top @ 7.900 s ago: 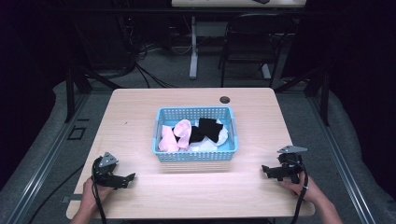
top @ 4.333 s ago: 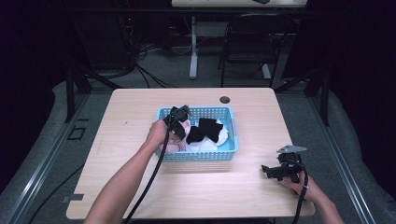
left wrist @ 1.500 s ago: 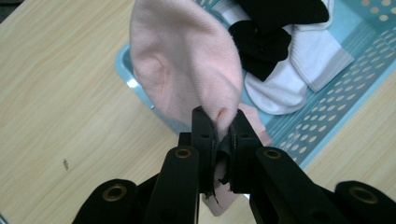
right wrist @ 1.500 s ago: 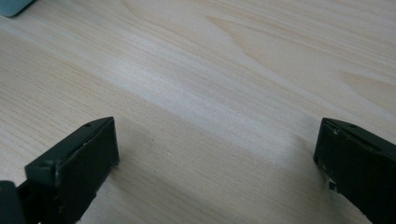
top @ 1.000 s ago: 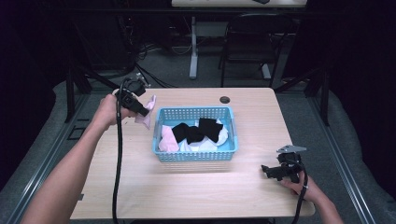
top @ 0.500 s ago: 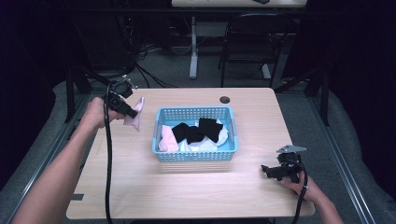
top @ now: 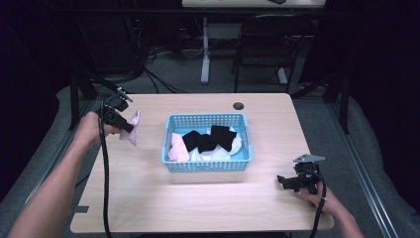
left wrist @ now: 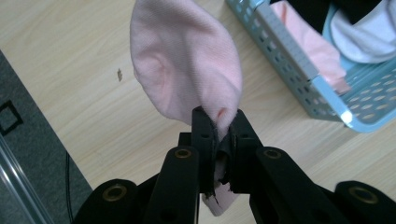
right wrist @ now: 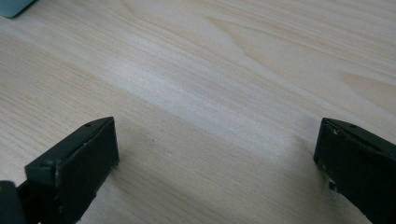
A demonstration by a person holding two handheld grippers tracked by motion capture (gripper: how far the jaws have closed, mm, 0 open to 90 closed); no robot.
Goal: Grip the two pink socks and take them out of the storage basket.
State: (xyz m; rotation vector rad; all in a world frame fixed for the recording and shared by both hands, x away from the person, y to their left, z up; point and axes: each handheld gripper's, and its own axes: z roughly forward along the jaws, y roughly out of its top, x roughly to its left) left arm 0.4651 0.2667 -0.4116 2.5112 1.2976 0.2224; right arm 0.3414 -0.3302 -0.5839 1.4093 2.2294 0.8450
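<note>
The table [top: 148, 198] carries a blue basket [top: 206, 166] of black, white and pink laundry at its middle. Left of the basket, the left gripper [top: 130, 129] pinches a pink sock [left wrist: 187, 60] by one end, its length hanging toward bare wood beside the basket's left wall. Right of the basket and nearer the front edge, the right gripper [top: 281, 179] rests with jaws wide and empty, well apart from the sock.
</note>
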